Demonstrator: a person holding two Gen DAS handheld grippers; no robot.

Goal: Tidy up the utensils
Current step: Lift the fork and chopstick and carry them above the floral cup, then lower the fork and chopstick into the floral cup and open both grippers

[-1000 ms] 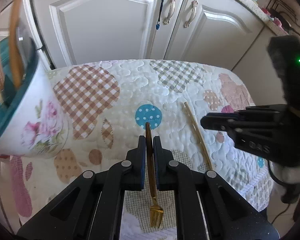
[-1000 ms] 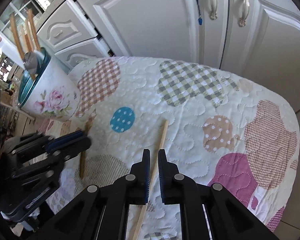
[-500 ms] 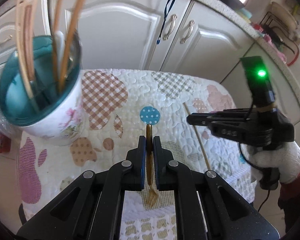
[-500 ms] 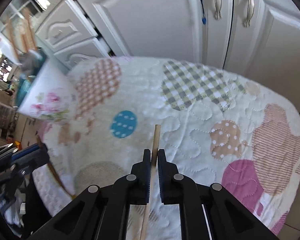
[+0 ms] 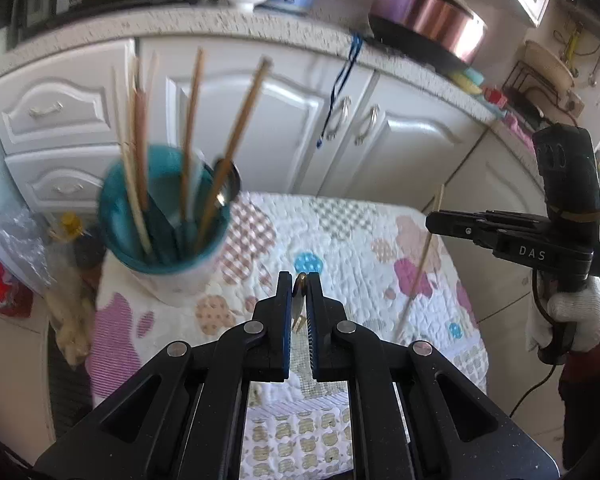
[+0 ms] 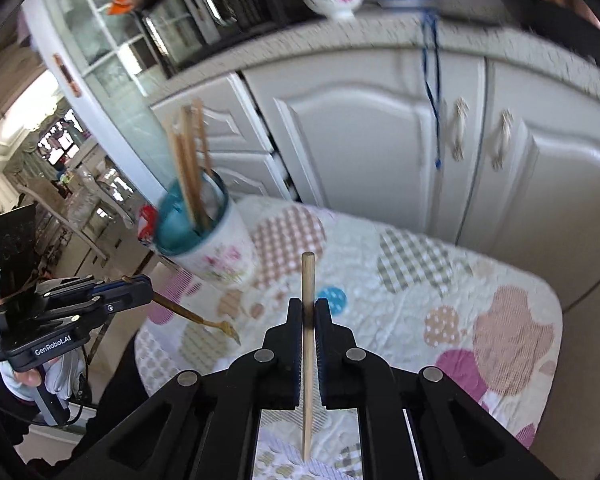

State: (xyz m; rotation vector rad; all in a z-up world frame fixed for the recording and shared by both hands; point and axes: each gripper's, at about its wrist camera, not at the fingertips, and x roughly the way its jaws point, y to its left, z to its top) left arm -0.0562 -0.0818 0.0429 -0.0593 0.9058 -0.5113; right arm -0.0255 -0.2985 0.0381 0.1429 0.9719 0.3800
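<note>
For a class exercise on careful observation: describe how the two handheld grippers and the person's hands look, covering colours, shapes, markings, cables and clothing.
Both grippers, the left gripper and the right gripper, are black, with linked arms joined by silver rivets and blue-edged fingers. Seen from the side, the right one reads "DAS", the left one "GenRobot.AI". A black cable trails from the right handle. The right hand wears a white knit glove and a dark red sleeve.

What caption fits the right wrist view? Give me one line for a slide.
Right gripper shut on a wooden chopstick above the quilted cloth, floral utensil holder ahead.
</note>
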